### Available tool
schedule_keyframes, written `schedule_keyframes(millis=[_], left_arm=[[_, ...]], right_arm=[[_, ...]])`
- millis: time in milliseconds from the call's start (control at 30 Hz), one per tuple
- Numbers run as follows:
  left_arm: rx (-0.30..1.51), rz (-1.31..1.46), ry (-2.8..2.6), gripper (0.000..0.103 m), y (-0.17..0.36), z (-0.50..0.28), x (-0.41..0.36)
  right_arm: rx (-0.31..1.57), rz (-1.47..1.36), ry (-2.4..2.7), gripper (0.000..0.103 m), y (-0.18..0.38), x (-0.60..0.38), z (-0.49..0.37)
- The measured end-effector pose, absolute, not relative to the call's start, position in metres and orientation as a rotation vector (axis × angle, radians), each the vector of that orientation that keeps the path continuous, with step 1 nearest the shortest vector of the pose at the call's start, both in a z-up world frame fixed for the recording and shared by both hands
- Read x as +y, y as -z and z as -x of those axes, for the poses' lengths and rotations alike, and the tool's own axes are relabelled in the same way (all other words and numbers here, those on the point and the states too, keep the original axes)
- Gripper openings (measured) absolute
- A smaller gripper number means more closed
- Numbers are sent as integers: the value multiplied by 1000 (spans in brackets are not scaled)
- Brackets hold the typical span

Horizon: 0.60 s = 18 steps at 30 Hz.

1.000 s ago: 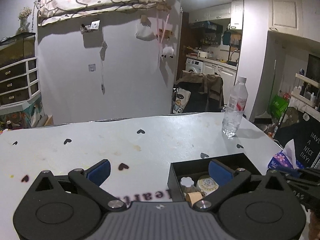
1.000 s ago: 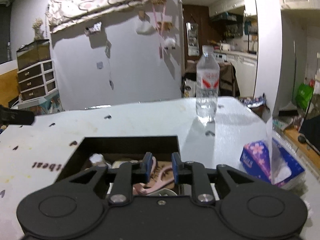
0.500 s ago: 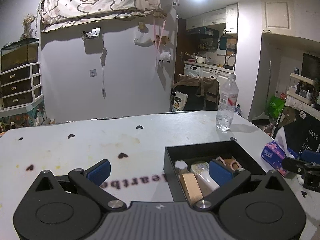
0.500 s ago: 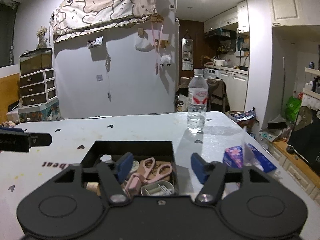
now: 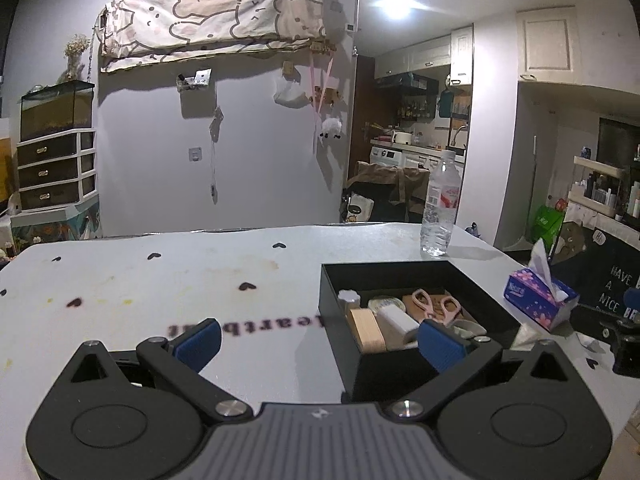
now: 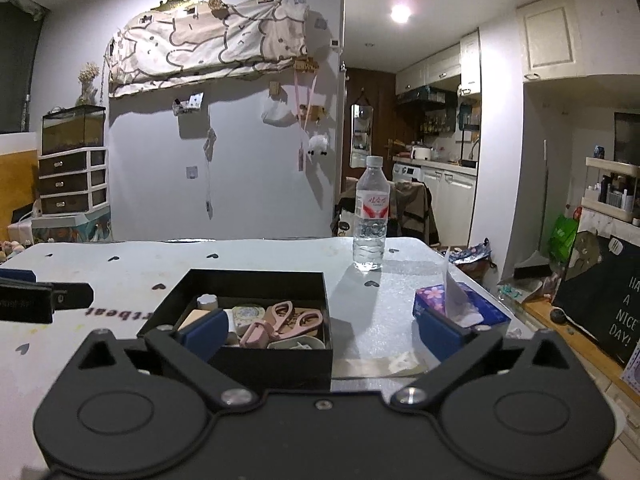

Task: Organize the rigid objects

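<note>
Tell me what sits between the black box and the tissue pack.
Nothing: in the right wrist view, only bare white table separates the black box from the tissue pack; the water bottle stands farther back.

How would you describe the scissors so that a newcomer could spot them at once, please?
On the white table sits an open black box. The scissors lie inside it towards its right side, on top of the other items; they alone are pink, with two oval handle loops.

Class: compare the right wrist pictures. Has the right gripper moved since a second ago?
Yes. The right gripper has pulled back and up from the black box: its fingers were shut over the box's contents, and now they are open with the whole box in view ahead.
</note>
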<state>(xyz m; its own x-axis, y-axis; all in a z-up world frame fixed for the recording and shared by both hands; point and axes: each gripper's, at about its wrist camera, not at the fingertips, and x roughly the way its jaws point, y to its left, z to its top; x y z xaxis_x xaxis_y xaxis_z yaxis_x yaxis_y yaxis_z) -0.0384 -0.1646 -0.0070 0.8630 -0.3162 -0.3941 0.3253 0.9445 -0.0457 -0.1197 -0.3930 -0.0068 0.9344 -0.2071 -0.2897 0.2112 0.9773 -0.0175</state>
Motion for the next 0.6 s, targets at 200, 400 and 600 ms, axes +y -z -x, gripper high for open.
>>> schedule_keyframes(millis=[200, 400, 600], left_arm=[[394, -33, 323, 103, 12, 63, -160], [386, -28, 319, 103, 12, 78, -153], [381, -33, 312, 103, 11, 85, -151]], right_arm=[[262, -7, 196, 103, 9, -386, 138], [249, -9, 186, 103, 12, -382, 151], [245, -7, 178, 103, 13, -378, 155]])
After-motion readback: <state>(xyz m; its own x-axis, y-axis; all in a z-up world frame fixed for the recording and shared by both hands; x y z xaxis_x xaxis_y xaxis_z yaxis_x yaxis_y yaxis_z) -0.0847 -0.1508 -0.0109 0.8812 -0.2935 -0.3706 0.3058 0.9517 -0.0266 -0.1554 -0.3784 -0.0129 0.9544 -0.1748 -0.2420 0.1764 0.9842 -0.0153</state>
